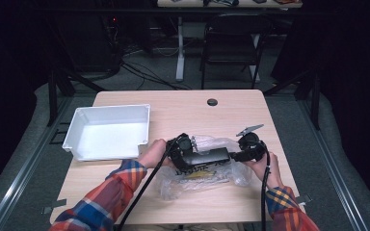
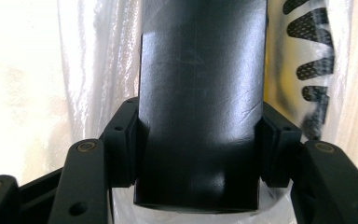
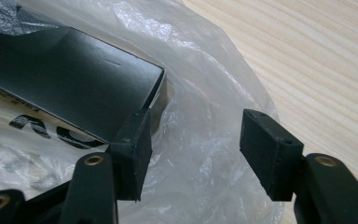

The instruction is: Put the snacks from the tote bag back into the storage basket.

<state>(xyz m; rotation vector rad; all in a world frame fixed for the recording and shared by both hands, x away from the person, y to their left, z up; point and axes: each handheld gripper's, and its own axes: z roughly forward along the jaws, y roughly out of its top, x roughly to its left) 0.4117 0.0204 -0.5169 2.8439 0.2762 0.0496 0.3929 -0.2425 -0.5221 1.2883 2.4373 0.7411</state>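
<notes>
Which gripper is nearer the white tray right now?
Left. The left gripper is clamped on the black box's end nearest the white tray; the right gripper sits open at the box's far end, farther from the tray.

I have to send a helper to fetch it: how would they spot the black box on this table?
On the wooden table, right of the white tray, lies a crinkled clear plastic bag. The black box is the long, flat, matte carton on top, the left gripper clamping one end.
</notes>
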